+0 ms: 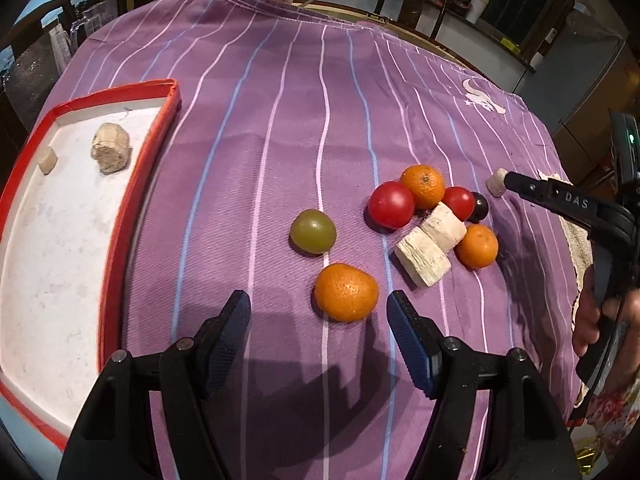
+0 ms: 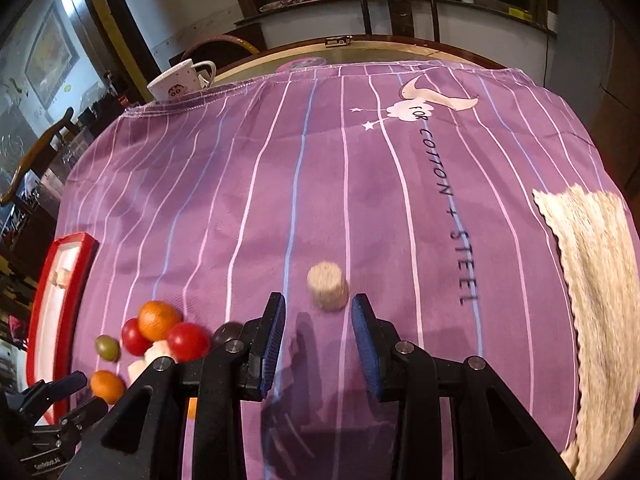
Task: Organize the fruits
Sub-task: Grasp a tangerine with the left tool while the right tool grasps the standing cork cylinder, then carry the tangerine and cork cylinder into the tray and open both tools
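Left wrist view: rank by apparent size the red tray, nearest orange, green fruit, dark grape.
1. red tray, by far the largest.
2. nearest orange, though closeness to the camera inflates it.
3. green fruit, somewhat smaller.
4. dark grape, smallest, and partly hidden behind a red fruit.

Three oranges [image 1: 346, 292] [image 1: 423, 185] [image 1: 477, 246], two red tomatoes [image 1: 391, 205] [image 1: 459, 202], a green one [image 1: 313, 231], a dark grape [image 1: 479, 206] and two pale cut chunks [image 1: 423, 261] [image 1: 443, 227] lie clustered on the cloth. A small chunk [image 2: 327, 285] stands apart. The red-rimmed tray [image 1: 120, 208] holds two chunks [image 1: 111, 152] [image 1: 47, 160].
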### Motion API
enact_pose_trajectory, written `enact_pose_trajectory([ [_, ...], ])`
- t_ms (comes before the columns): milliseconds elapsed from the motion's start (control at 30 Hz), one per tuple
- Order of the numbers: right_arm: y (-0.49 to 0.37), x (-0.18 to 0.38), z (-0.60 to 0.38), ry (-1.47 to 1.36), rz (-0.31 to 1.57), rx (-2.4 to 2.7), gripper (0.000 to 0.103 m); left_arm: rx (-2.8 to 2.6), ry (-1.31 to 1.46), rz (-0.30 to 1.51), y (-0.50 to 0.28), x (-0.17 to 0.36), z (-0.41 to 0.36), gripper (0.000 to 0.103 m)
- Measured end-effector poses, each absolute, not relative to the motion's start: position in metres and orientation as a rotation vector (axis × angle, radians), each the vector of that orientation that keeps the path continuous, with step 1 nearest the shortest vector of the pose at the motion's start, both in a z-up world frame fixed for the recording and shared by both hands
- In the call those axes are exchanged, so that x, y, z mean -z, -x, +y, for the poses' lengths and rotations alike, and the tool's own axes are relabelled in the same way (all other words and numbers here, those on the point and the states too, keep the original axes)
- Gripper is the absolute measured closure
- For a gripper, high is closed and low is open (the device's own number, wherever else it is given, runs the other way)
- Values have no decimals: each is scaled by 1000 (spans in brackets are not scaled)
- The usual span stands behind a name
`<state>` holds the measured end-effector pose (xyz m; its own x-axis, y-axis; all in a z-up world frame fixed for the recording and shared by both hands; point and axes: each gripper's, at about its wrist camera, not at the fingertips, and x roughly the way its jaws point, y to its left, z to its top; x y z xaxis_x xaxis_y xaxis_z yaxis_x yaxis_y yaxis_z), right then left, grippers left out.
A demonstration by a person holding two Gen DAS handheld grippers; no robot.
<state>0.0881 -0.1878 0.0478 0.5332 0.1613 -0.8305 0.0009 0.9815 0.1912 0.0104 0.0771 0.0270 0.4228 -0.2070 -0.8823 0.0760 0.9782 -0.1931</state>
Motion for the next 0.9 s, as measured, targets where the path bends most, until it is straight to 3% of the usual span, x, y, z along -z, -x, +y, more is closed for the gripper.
enact_pose_trajectory([
  [367, -106, -32, -184, -136, 1029, -89, 65, 160, 84, 1115, -22, -18, 60, 41],
  [533, -105, -30, -186, -148, 1026, -81, 75, 164, 82, 1107, -21, -19, 58, 71],
  [900, -83, -43, -207, -276, 1023, -79, 76, 173, 149, 1103, -14, -31, 65, 71],
])
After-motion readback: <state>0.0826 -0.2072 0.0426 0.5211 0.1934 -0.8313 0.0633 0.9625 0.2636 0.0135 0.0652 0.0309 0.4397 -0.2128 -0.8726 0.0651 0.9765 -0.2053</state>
